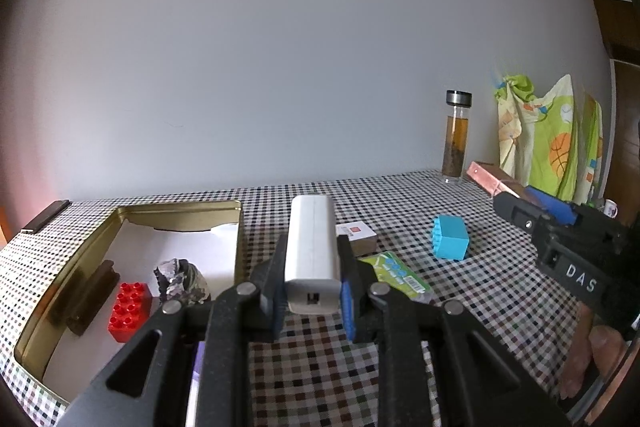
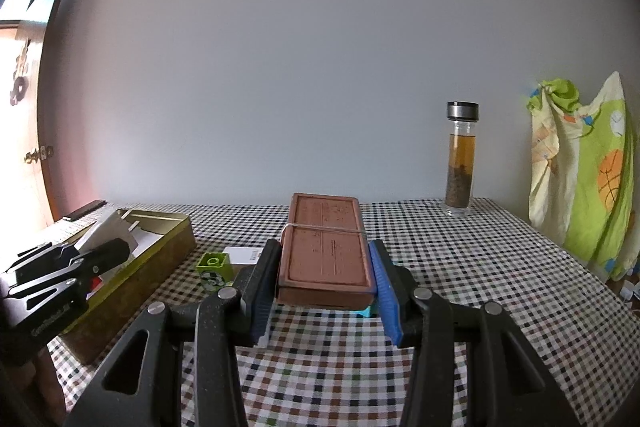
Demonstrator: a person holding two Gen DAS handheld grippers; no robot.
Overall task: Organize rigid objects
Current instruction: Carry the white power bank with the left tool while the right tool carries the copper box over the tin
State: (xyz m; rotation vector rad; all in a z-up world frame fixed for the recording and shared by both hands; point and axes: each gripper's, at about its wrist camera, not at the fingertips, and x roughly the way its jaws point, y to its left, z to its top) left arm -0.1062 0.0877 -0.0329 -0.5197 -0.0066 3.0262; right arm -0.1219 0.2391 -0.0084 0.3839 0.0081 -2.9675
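Note:
My left gripper is shut on a white power bank, held above the checked table just right of the gold tin. The tin holds a red brick, a grey rock and a dark brown block. My right gripper is shut on a reddish-brown flat box bound with a rubber band, held above the table. It also shows at the right of the left wrist view. A blue brick, a small white-topped box and a green packet lie on the table.
A glass bottle of tea stands by the wall at the back right. A green patterned cloth hangs at the far right. A green brick stands beside the tin in the right wrist view. A dark flat object lies at the table's back left corner.

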